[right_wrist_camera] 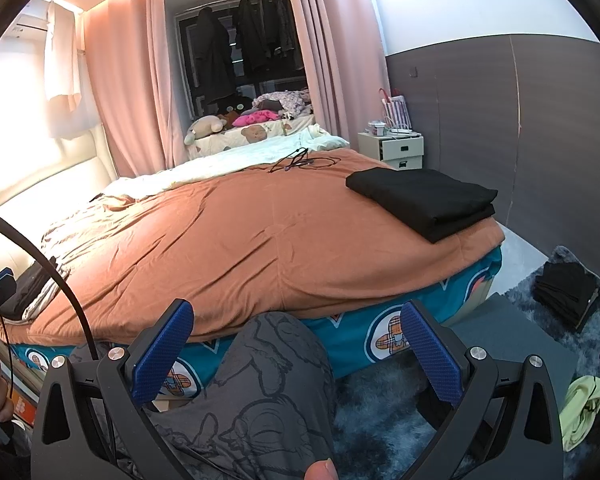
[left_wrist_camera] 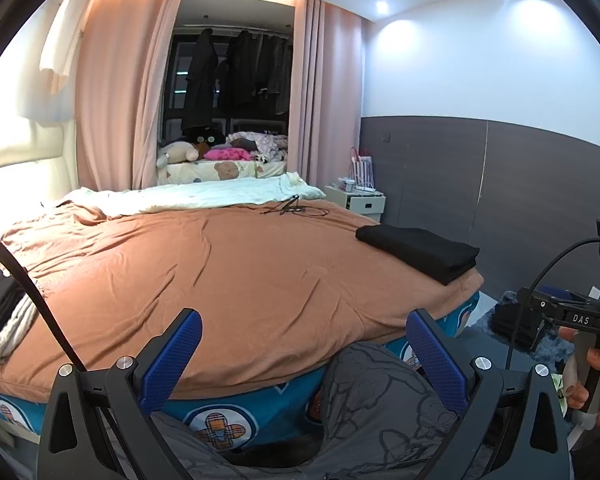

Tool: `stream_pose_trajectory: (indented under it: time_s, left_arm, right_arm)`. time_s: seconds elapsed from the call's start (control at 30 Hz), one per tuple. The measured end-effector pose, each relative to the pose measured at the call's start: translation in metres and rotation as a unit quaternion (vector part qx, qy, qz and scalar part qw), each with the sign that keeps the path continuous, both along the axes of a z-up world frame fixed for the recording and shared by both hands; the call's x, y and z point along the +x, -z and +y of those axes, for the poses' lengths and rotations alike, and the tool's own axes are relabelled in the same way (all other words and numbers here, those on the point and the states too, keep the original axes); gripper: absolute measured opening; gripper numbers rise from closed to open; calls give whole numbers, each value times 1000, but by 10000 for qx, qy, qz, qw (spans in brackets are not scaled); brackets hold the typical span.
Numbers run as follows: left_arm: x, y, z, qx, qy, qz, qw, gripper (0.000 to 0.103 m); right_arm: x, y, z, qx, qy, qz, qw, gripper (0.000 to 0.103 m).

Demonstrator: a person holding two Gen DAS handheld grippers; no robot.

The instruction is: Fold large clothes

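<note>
A folded black garment [left_wrist_camera: 418, 252] [right_wrist_camera: 422, 202] lies on the right corner of the bed's orange blanket [left_wrist_camera: 228, 280] [right_wrist_camera: 240, 240]. My left gripper [left_wrist_camera: 304, 356] is open and empty, held low in front of the bed's near edge. My right gripper [right_wrist_camera: 296, 350] is open too, with nothing between its blue pads [right_wrist_camera: 162, 352]. Both hover above a person's knee in grey patterned trousers [left_wrist_camera: 376, 396] [right_wrist_camera: 268, 376]. More dark and white clothes [left_wrist_camera: 0, 316] [right_wrist_camera: 32, 284] are stacked at the bed's left edge.
A black cable [left_wrist_camera: 296, 208] lies on the far side of the bed beside a white quilt [left_wrist_camera: 204, 196]. A white nightstand [right_wrist_camera: 396, 150] stands by the grey wall. Dark folded clothes [right_wrist_camera: 566, 294] and a yellow-green garment [right_wrist_camera: 582, 408] lie on the blue rug.
</note>
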State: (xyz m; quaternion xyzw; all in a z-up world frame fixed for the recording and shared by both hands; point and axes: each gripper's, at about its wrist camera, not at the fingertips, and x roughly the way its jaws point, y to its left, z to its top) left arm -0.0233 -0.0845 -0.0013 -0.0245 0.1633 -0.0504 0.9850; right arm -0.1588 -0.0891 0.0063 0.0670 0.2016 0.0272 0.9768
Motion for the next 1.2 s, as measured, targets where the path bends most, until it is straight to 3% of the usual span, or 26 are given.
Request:
stream_pose_trajectory:
  time_s: [1.2]
  left_arm:
    - [-16,-1,-15,35,-28,-143,9999,103]
  right_arm:
    - [3,4,-16,34,65,-101,9999,103]
